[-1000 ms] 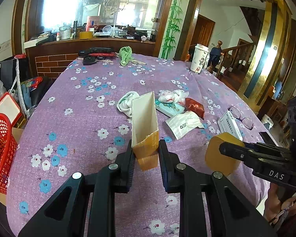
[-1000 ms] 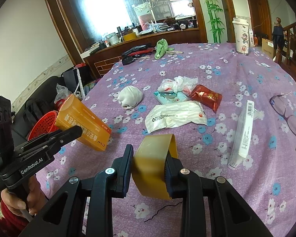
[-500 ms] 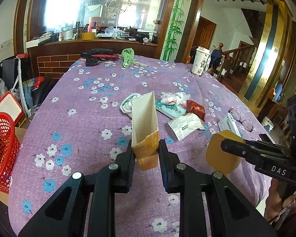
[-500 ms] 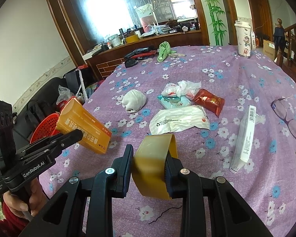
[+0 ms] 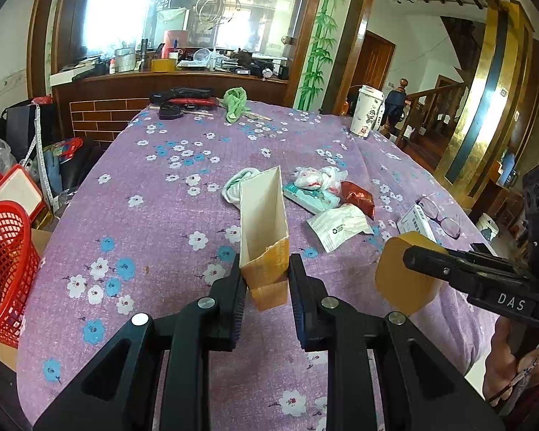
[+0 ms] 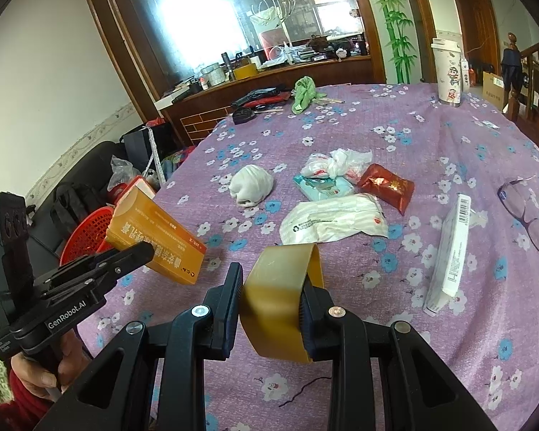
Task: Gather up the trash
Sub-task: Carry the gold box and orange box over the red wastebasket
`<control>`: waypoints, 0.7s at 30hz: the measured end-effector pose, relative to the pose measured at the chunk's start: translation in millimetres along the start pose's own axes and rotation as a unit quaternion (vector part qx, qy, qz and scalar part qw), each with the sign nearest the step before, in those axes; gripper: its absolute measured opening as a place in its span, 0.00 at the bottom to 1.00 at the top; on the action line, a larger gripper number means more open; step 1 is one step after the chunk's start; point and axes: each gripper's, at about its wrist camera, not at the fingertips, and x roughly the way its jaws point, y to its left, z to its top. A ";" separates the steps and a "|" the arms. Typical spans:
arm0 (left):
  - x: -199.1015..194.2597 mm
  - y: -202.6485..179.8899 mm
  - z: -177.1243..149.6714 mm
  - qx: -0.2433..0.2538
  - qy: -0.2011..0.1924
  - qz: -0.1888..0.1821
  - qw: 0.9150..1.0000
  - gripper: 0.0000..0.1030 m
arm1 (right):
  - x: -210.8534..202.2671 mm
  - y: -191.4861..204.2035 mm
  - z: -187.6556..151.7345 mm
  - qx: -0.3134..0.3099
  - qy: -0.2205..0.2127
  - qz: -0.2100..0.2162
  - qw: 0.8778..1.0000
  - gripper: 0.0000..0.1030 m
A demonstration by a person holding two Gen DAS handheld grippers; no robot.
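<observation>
My left gripper (image 5: 266, 282) is shut on the lower end of an orange carton (image 5: 264, 248). The carton's open, white-lined mouth points away over the purple flowered tablecloth (image 5: 169, 215). The right wrist view shows that same carton (image 6: 158, 237) in the left gripper (image 6: 140, 251), held above the table's left edge. My right gripper (image 6: 271, 300) is shut on a tan tape roll (image 6: 276, 287), which also shows at the right of the left wrist view (image 5: 402, 276). Mid-table lie a white wad (image 6: 251, 185), a crumpled plastic bag (image 6: 336, 163), a teal tissue pack (image 6: 323, 186), a red packet (image 6: 386, 186) and a white wrapper (image 6: 334, 219).
A red mesh basket (image 5: 3, 265) stands beside the table's left edge, low down. A slim white box (image 6: 452, 255) and glasses (image 6: 528, 208) lie at the right. A paper cup (image 6: 449, 72), a green cloth (image 6: 303, 93) and dark items sit at the far end.
</observation>
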 end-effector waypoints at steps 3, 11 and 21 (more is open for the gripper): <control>-4.5 5.4 1.3 -0.011 0.000 -0.002 1.000 0.21 | 1.8 1.8 3.0 -0.002 0.004 0.007 1.000 0.29; -29.9 32.7 5.9 -0.034 -0.025 0.021 0.999 0.21 | 14.5 10.2 16.2 0.004 0.024 0.033 0.999 0.29; -81.4 102.4 11.0 -0.083 -0.072 0.071 0.991 0.21 | 41.0 83.4 46.0 -0.051 0.037 0.072 0.995 0.29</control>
